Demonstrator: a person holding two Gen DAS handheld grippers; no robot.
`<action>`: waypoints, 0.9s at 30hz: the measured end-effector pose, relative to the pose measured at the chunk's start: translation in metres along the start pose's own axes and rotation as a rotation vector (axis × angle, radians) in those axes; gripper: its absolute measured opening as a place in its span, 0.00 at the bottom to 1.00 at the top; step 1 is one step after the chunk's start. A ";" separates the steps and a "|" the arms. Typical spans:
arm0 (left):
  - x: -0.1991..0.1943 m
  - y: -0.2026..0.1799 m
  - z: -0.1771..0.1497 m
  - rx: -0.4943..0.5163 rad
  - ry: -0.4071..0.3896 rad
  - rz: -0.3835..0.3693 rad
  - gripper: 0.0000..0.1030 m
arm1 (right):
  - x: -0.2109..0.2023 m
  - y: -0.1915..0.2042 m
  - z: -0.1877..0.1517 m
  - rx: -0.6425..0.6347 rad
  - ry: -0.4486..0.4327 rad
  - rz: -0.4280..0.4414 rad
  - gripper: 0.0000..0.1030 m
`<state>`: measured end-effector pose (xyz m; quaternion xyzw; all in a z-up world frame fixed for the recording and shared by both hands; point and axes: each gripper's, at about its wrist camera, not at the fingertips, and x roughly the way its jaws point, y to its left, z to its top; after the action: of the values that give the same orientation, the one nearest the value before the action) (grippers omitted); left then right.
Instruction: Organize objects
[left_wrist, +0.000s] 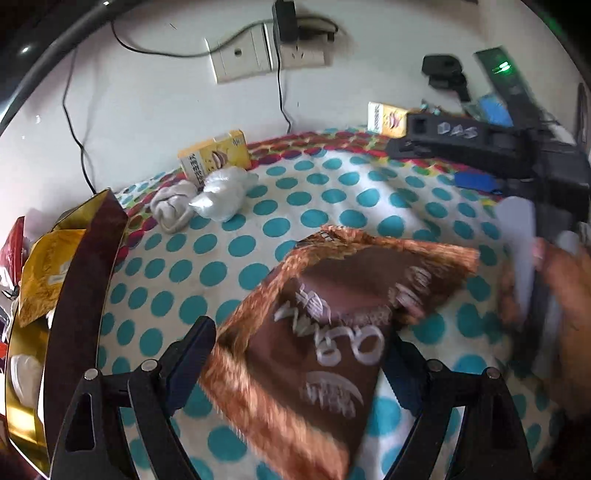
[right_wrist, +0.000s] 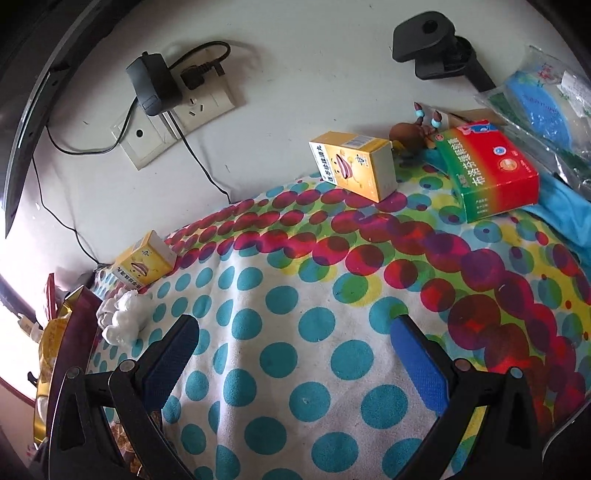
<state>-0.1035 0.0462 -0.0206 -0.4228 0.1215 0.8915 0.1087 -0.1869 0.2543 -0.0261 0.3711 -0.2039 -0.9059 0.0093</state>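
Open spotted cloth (right_wrist: 295, 332) lies ahead; yellow boxes (right_wrist: 354, 166) and red-green box (right_wrist: 491, 173) line the wall.

A glossy brown foil snack packet (left_wrist: 325, 332) lies crinkled on a matt, slightly fuzzy dotted cloth (right_wrist: 295, 354) spread over the desk. Far back stand smooth yellow cardboard cartons (right_wrist: 354, 166) and a shiny red-green box (right_wrist: 495, 173); clear crinkly plastic bags (right_wrist: 546, 110) sit far right. Tongs (right_wrist: 295, 362) carry textured blue rubber pads (right_wrist: 421, 369).

A brown and orange snack bag (left_wrist: 317, 332), two yellow boxes (right_wrist: 354, 166), a red and green box (right_wrist: 491, 173), white cloth with teal dots (right_wrist: 295, 369)
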 end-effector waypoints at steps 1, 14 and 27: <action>0.004 0.000 0.002 0.000 0.001 -0.005 0.85 | -0.001 0.000 0.000 0.002 -0.003 -0.001 1.00; 0.012 -0.007 0.009 -0.046 -0.050 0.084 0.56 | -0.001 0.000 0.000 0.000 -0.014 -0.015 1.00; -0.029 0.040 0.041 -0.129 -0.139 0.227 0.50 | -0.001 0.001 0.000 0.001 -0.013 -0.017 1.00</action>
<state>-0.1268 0.0185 0.0318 -0.3496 0.1032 0.9311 -0.0118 -0.1862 0.2533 -0.0245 0.3671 -0.2014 -0.9081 0.0002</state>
